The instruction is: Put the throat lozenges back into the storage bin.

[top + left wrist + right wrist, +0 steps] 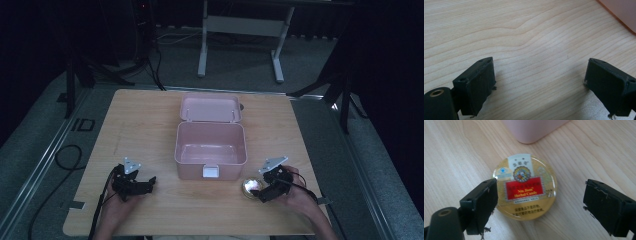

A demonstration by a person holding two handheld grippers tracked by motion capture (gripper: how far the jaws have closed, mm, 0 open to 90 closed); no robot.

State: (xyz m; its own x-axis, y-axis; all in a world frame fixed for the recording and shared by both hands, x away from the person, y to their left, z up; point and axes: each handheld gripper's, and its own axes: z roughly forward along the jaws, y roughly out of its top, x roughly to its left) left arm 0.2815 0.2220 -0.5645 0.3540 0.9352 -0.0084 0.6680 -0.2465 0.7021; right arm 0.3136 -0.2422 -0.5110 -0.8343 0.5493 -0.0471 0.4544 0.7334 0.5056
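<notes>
While the right tool hovers with jaws spread wide around the round candy tin, the tin lies flat on the tabletop just beside the open pink box — not yet gripped. Risk: the smooth domed lid may slip out if the jaws close high. The left tool rests released — over bare wood.

Round candy tin flat on table, between spread jaws (pink box behind).

A wooden table stands before a white-legged desk frame.
</notes>
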